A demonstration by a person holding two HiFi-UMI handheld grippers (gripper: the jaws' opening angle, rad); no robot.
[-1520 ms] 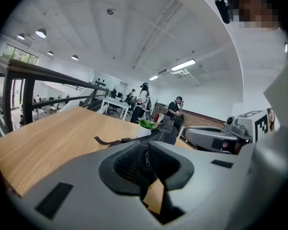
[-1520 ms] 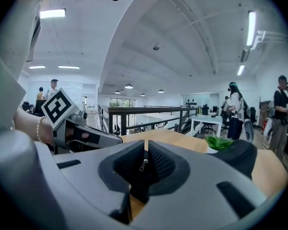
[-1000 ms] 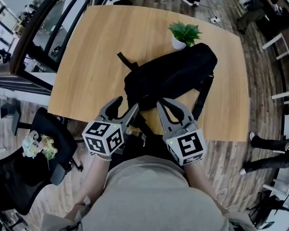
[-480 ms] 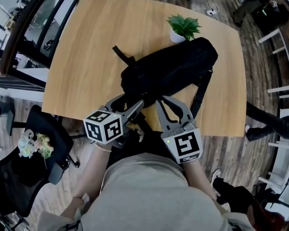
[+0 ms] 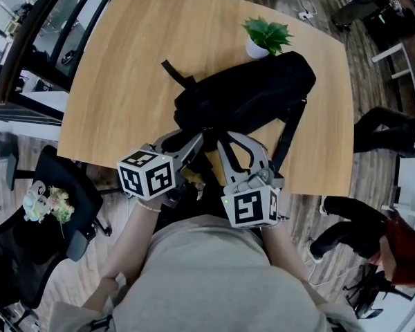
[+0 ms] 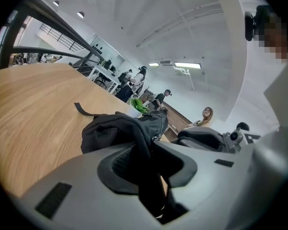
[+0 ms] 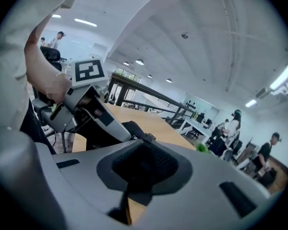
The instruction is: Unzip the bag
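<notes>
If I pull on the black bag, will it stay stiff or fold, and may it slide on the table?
Probably floppy: the black bag lies slumped and creased, its strap limp. It may slide on the smooth wooden table when tugged. Pushed back, it could tip the potted plant beside it.

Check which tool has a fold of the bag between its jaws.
The left tool: its jaws have just been closing on a thick fold of the black backpack. The right tool's jaws meet at the tips, no fold between.
</notes>
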